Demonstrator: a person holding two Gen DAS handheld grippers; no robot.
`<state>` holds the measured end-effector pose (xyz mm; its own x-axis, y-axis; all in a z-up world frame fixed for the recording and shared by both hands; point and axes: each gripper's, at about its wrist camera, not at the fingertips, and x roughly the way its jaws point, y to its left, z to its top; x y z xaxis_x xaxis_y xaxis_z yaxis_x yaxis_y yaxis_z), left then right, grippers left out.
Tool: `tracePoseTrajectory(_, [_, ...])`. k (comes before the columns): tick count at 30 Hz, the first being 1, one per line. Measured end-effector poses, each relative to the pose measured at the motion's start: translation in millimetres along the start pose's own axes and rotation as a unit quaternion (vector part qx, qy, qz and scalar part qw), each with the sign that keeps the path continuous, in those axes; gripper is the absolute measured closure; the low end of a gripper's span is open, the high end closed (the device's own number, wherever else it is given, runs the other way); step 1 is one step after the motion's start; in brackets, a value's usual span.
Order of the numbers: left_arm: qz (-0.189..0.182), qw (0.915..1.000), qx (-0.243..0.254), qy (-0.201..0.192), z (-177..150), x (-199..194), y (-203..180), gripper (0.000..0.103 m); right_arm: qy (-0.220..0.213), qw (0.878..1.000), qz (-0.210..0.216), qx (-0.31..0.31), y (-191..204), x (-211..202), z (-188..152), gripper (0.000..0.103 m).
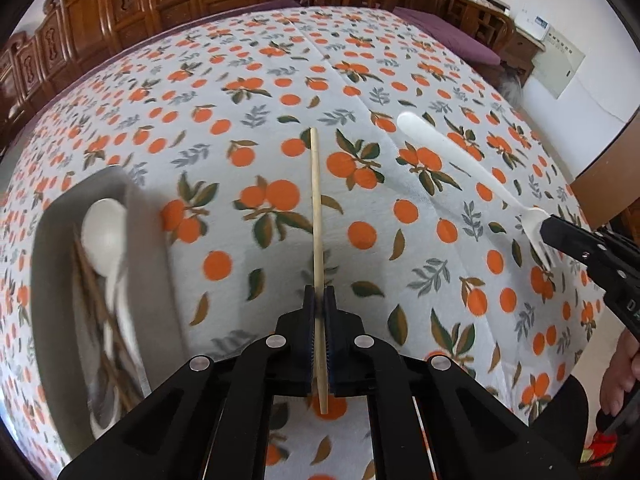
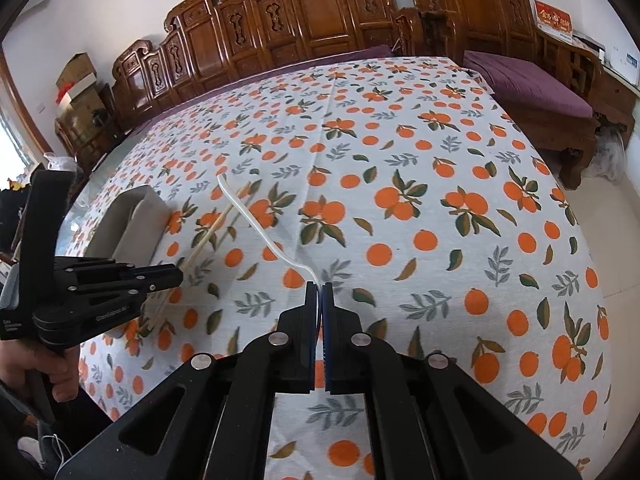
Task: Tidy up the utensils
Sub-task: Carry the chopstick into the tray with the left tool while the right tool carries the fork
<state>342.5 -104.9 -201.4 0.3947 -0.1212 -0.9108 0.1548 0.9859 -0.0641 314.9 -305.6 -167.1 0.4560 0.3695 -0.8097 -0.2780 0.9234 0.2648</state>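
My left gripper [image 1: 319, 300] is shut on a pale wooden chopstick [image 1: 316, 208] that points away from me above the tablecloth. To its left stands a grey tray [image 1: 52, 240] holding a white spoon [image 1: 102, 232], brown chopsticks [image 1: 100, 304] and other white utensils. My right gripper [image 2: 319, 292] is shut on the tine end of a white plastic fork [image 2: 256, 220]; its handle reaches up and left. In the left wrist view the fork [image 1: 460, 160] and the right gripper [image 1: 552, 232] are at the right. In the right wrist view the left gripper [image 2: 176, 276], chopstick [image 2: 208, 236] and tray [image 2: 132, 220] are at the left.
An orange-print tablecloth [image 2: 400, 200] covers the table. Carved wooden furniture [image 2: 320, 12] runs along the far side, and a bench with a purple cushion [image 2: 532, 88] stands to the right. The table edge drops to a tiled floor [image 2: 608, 216] at the right.
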Motion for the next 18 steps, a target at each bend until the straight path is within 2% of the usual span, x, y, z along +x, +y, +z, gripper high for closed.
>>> tracePoseTrajectory(9, [-0.008,0.9990,-0.009,-0.042,-14,-54,28,0.100,-0.005,1.000,0.008,-0.018,39,-3,5,0.100])
tracePoseTrajectory(18, [-0.008,0.9975,-0.025,-0.065,-36,-90,70,0.100,-0.004,0.999,0.021,-0.029,82,4,8,0.100])
